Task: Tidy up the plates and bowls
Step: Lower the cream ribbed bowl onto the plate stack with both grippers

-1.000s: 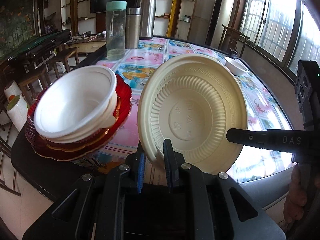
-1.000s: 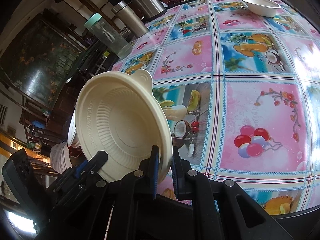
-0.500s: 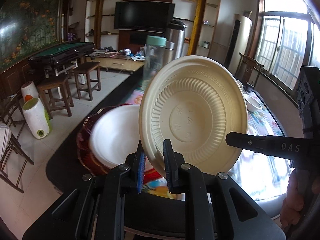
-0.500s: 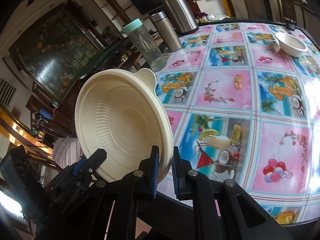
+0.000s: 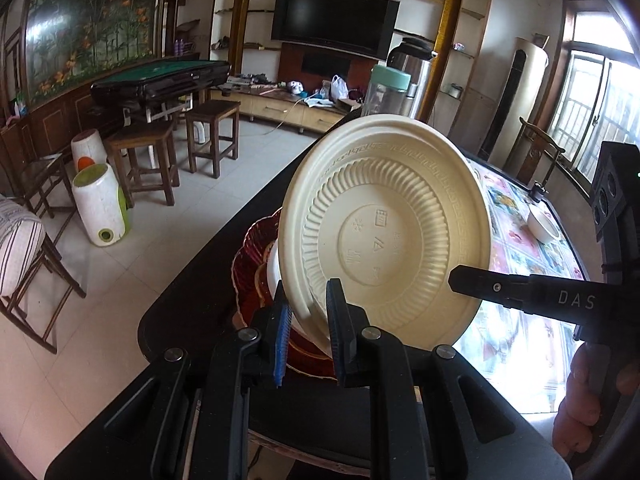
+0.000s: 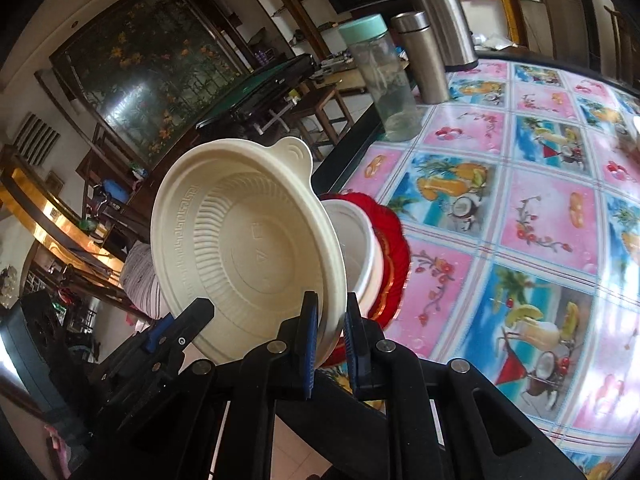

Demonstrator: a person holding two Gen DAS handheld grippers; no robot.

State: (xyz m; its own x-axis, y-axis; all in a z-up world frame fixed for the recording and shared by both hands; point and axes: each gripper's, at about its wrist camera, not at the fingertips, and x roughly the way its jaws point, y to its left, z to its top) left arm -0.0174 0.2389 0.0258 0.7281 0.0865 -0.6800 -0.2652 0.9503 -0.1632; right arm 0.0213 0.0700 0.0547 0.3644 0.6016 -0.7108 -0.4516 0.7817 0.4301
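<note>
Between both grippers: cream bowl (image 5: 384, 236), tilted on edge and airborne. Left gripper (image 5: 306, 320) pinches its near rim; right gripper (image 6: 330, 326) pinches the rim too, opposite side. Bowl hangs over the red plate (image 6: 394, 240) and white bowl (image 6: 356, 240) stacked at the table (image 6: 532, 216) edge. Judgement: carry step, just before nesting. Next move calls for levelling the bowl, lowering it into the white bowl, then letting go. Left view only: underside, another small bowl (image 5: 542, 226) far off. Right view only: inside, tab handle, bottle (image 6: 384, 80), flasks.
</note>
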